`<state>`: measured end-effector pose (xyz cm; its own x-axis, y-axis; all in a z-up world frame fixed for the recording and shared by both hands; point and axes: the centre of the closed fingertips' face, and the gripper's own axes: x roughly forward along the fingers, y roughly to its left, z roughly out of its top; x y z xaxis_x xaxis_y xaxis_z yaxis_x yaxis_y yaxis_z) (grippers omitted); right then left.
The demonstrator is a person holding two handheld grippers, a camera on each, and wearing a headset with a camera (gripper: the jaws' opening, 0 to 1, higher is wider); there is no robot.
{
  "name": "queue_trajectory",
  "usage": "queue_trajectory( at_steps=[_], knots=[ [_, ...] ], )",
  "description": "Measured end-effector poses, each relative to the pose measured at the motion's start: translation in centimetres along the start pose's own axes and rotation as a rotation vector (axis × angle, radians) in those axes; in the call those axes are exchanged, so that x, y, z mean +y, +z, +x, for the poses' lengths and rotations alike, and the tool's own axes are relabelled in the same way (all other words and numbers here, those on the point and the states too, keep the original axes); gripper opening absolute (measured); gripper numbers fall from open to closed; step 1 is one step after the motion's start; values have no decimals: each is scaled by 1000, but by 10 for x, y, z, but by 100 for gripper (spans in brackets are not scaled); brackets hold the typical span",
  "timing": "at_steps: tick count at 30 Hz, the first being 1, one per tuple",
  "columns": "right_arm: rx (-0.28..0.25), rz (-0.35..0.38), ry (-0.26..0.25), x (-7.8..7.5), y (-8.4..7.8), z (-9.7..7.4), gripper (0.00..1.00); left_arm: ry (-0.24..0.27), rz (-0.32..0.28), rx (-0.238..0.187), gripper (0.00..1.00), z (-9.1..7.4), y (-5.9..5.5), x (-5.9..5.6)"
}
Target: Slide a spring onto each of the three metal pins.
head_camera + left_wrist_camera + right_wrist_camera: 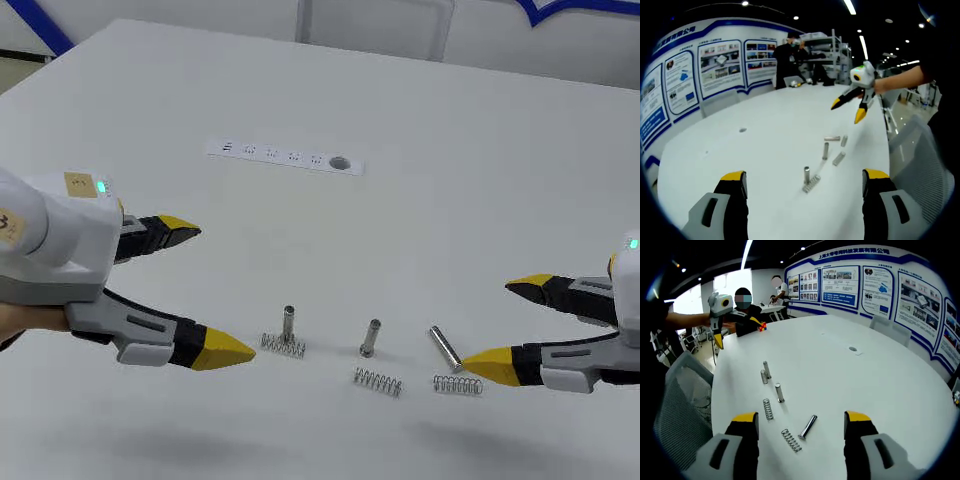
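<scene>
Three metal pins sit in a row near the front of the white table (420, 150). The left pin (289, 322) and middle pin (370, 337) stand upright; the right pin (445, 347) lies flat. A loose spring lies beside each: left spring (283, 346), middle spring (378, 381), right spring (458, 384). My left gripper (212, 290) hovers open to the left of the row, nothing between its jaws. Open as well, my right gripper (492, 325) hangs just right of the lying pin (808, 426) and nearest spring (791, 440). The left gripper view looks along the row, with the upright pin (807, 175) closest.
A white power strip (285, 157) lies flat farther back on the table. A chair (375, 25) stands at the far edge, and mesh chairs (682, 405) stand on the near side. People stand in the background beyond the table's end (790, 55).
</scene>
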<state>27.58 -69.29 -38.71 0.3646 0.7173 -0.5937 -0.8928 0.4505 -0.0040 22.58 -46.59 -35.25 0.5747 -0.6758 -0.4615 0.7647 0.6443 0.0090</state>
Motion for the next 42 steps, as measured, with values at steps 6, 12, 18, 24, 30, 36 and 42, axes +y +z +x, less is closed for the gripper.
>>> queue_trajectory(
  at_steps=[6, 12, 18, 24, 30, 36, 42],
  knots=[
    [8, 15, -6, -5, -3, 10, 67, -2, -1, 10, 97, 0, -4, 0],
    [6, 38, 30, 0, -5, 18, 61, -8, -8, 11, 97, 1, -6, -1],
    [37, 38, 45, 4, -14, 27, 60, -16, -6, 32, 96, 5, -11, -2],
    [35, 84, 37, 0, -18, 39, 57, -20, -19, 25, 97, 10, -13, -4],
    [58, 108, -8, -11, -26, 51, 46, -20, -15, 35, 97, 12, -17, -4],
    [79, 147, -35, -19, -34, 56, 39, -16, -24, 36, 97, 12, -19, -3],
    [106, 166, -60, -22, -41, 63, 34, -17, -33, 34, 96, 12, -21, -4]
  ],
)
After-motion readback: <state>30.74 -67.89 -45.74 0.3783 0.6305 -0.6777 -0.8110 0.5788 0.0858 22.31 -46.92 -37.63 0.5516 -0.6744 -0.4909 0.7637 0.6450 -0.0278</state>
